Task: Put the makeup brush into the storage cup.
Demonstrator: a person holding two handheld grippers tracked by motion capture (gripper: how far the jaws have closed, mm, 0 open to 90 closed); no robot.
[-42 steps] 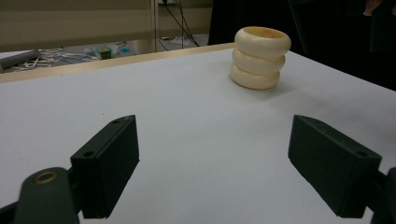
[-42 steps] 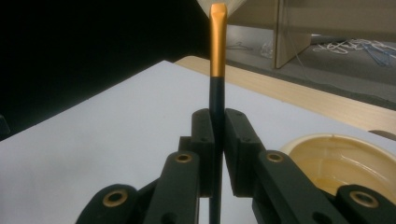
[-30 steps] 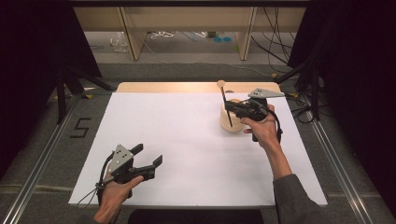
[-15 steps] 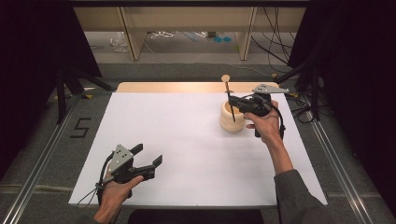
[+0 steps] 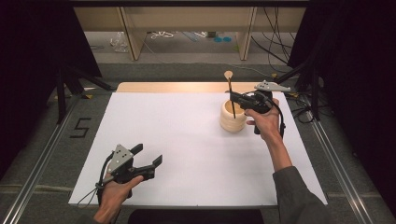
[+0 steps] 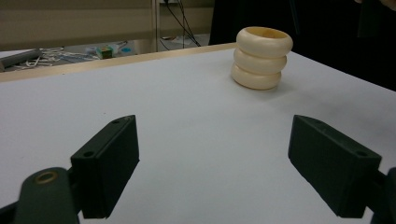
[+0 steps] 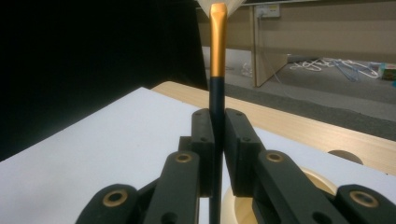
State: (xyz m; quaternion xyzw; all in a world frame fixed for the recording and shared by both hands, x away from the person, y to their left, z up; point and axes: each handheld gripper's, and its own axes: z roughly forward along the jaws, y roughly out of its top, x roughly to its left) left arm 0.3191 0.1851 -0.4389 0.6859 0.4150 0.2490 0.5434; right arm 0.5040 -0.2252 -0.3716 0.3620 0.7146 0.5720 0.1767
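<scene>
One cream ribbed holder (image 5: 233, 116), shaped like three stacked rings, stands on the white surface (image 5: 177, 140) toward its far right part, and everything else is best placed from it. Directly above the holder's open mouth the right tongs (image 5: 234, 96) are pressed together on a single thin utensil (image 5: 230, 93), a dark-handled tool with a golden neck and a pale flat head. The right gripper view shows the dark shaft (image 7: 215, 140) clamped between the two black pads, with the holder's rim (image 7: 322, 179) just below. The utensil's long axis runs close to upright, head up and beyond the holder's far edge in the high view, lower end dipping toward or into the opening; whether the tip touches the bottom cannot be told. The coming move seems to turn on that alignment: the shaft stands over the mouth, so the tool looks ready to go straight down and be let go. The right hand (image 5: 266, 123) sits just beside the holder on its right, far nearer than the other hand. The left tongs (image 5: 147, 158) lie well apart from the holder, toward the near left of the surface, spread wide and pinching nothing, their jaws pointing at the holder (image 6: 262, 58) across bare board. Counted: one holder, one utensil, two tongs.
</scene>
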